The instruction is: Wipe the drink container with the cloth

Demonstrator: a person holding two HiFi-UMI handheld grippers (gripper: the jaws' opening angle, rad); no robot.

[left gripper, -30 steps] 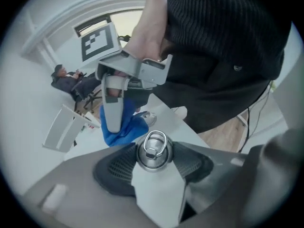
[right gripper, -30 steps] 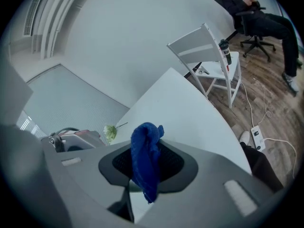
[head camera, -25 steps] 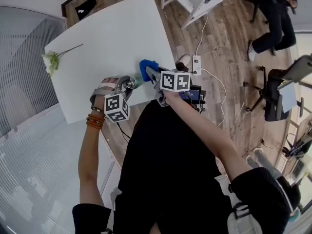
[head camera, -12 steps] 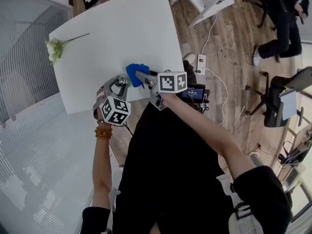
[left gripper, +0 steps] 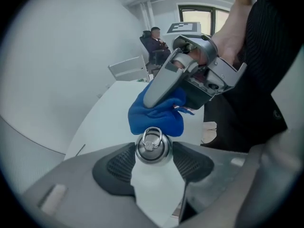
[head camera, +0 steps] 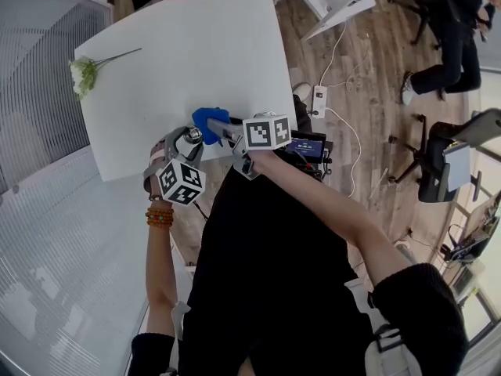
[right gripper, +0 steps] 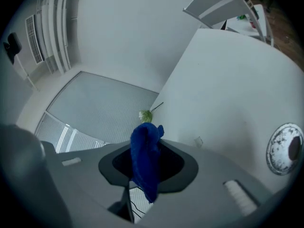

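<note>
Wiping, contact phase. The left gripper (head camera: 186, 143) holds the drink container (left gripper: 152, 146) at the near edge of the white worktop (head camera: 196, 45), its fingers (left gripper: 118, 166) pressed on either side of the steel, ring-topped cap. The right gripper (right gripper: 147, 164) pinches a folded blue cloth (left gripper: 156, 117), a lobe of which stands up between its fingers (right gripper: 173, 163). Over the last second the cloth has travelled to the person's left along the worktop edge, from well apart from the cap to lying against its far side, where it now appears to touch. The left gripper has shifted only a little (the head camera moved too, so small shifts are unreliable). This suggests that the approach is finished and rubbing is at hand or just begun; no part of the container can yet be judged wiped. Orientation: the cap shows as a near-full circle in both the head view and the left gripper view. The long axis therefore probably runs away from both cameras, roughly upright with the cap uppermost, and the body lies mostly hidden beneath the cap. Whether the base rests on the worktop or hangs clear cannot be told.
</note>
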